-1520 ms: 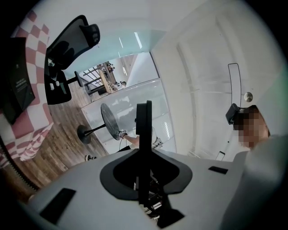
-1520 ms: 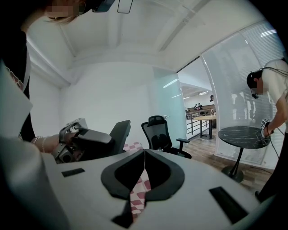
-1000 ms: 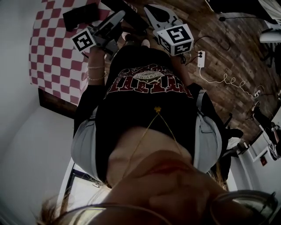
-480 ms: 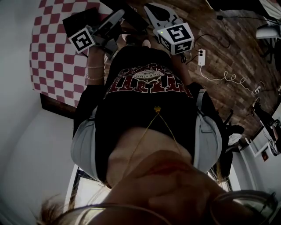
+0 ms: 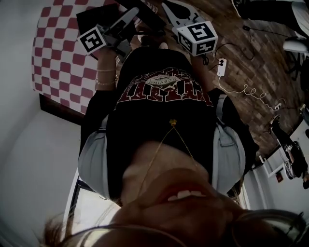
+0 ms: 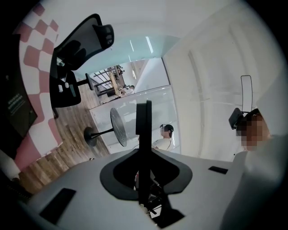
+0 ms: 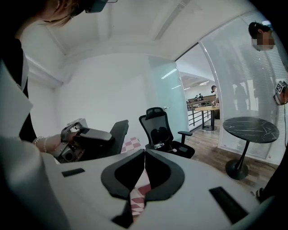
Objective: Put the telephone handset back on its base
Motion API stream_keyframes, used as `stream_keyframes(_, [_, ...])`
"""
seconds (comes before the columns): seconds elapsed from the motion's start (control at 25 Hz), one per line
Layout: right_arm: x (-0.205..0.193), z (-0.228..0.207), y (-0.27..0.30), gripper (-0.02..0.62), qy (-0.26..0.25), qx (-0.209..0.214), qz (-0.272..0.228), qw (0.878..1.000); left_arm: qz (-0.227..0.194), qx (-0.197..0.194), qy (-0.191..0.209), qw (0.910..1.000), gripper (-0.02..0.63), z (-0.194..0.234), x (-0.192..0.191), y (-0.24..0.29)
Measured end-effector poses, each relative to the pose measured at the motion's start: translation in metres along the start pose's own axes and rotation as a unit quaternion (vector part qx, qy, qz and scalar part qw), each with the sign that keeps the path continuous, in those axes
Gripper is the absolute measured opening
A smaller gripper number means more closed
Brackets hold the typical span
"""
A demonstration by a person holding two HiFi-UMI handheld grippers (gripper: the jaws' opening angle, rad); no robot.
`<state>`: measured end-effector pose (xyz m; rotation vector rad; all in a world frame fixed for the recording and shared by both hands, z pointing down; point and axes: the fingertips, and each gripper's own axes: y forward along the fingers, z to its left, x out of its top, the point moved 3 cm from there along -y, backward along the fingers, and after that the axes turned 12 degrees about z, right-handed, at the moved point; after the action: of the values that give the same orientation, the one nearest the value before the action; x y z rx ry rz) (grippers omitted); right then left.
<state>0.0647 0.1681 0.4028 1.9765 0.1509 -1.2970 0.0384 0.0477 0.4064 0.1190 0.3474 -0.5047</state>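
Red-and-white checks cover the table [image 5: 53, 53] at the far left of the head view, beyond the person's black printed shirt [image 5: 161, 111]. The left tongs [image 5: 131, 17] and the right tongs [image 5: 171, 10] hang close together in front of the chest, each with its marker cube. A long black slab that looks to be the telephone handset [image 5: 147, 18] runs between them, off the table. A black boxy shape [image 5: 94, 15] lies on the checks just left of the left tongs; I cannot tell whether it is the base. To the right, a white power strip [image 5: 221, 65] lies on the wooden floor [image 5: 251, 53].

In the left gripper view the jaws are clamped on the handset, which is seen edge-on as a narrow upright black bar rising past the tips. Far off stand a black office chair [image 6: 81, 45] and a round pedestal table [image 6: 118, 128], with a seated person in white [image 6: 164, 137] beyond them.

In the right gripper view the right tongs are pressed together with nothing between them, and the checks show below. The left tongs and the person's left hand [image 7: 47, 143] are at the near left, with the handset sticking up just right of them.
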Motion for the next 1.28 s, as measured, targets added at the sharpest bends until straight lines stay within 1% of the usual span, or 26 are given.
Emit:
stream_keyframes(0.08, [0.005, 0.002, 0.013, 0.02, -0.004, 0.008, 0.004, 1.0, -0.015, 0.005, -0.006, 0.9999, 0.081, 0.006, 0.006, -0.009])
stream_keyframes(0.24, [0.013, 0.01, 0.031, 0.02, -0.01, 0.027, 0.003, 1.0, -0.035, 0.008, -0.004, 0.9994, 0.081, 0.012, 0.01, -0.025])
stream_keyframes(0.32, [0.016, 0.015, 0.036, 0.02, -0.009, 0.044, 0.001, 0.999, -0.052, 0.019, -0.003, 0.9984, 0.081, 0.011, 0.008, -0.032])
stream_keyframes(0.4, [0.018, 0.02, 0.039, 0.02, -0.019, 0.057, 0.006, 0.998, -0.073, 0.028, -0.005, 0.9969, 0.081, 0.01, 0.007, -0.038])
stream_keyframes(0.56, [0.02, 0.03, 0.05, 0.02, -0.038, 0.08, 0.018, 0.996, -0.108, 0.036, -0.015, 0.9934, 0.081, 0.011, 0.007, -0.046])
stream_keyframes(0.68, [0.02, 0.036, 0.061, 0.02, -0.052, 0.106, 0.027, 0.993, -0.13, 0.049, -0.017, 0.9901, 0.081, 0.015, 0.006, -0.054])
stream_keyframes(0.76, [0.019, 0.043, 0.07, 0.02, -0.055, 0.121, 0.034, 0.991, -0.144, 0.054, -0.026, 0.9878, 0.081, 0.019, 0.003, -0.063])
stream_keyframes(0.84, [0.017, 0.054, 0.079, 0.02, -0.065, 0.131, 0.04, 0.988, -0.159, 0.056, -0.033, 0.9851, 0.081, 0.025, 0.002, -0.074])
stream_keyframes(0.92, [0.016, 0.062, 0.087, 0.02, -0.084, 0.135, 0.046, 0.986, -0.175, 0.059, -0.035, 0.9823, 0.081, 0.029, 0.001, -0.083])
stream_keyframes(1.0, [0.019, 0.067, 0.093, 0.02, -0.098, 0.14, 0.048, 0.984, -0.186, 0.061, -0.035, 0.9801, 0.081, 0.032, 0.0, -0.087])
stream_keyframes(1.08, [0.024, 0.07, 0.098, 0.02, -0.101, 0.149, 0.048, 0.982, -0.193, 0.064, -0.04, 0.9783, 0.081, 0.036, -0.002, -0.089])
stream_keyframes(1.28, [0.036, 0.081, 0.11, 0.02, -0.117, 0.174, 0.057, 0.976, -0.211, 0.085, -0.058, 0.9719, 0.081, 0.041, -0.002, -0.103])
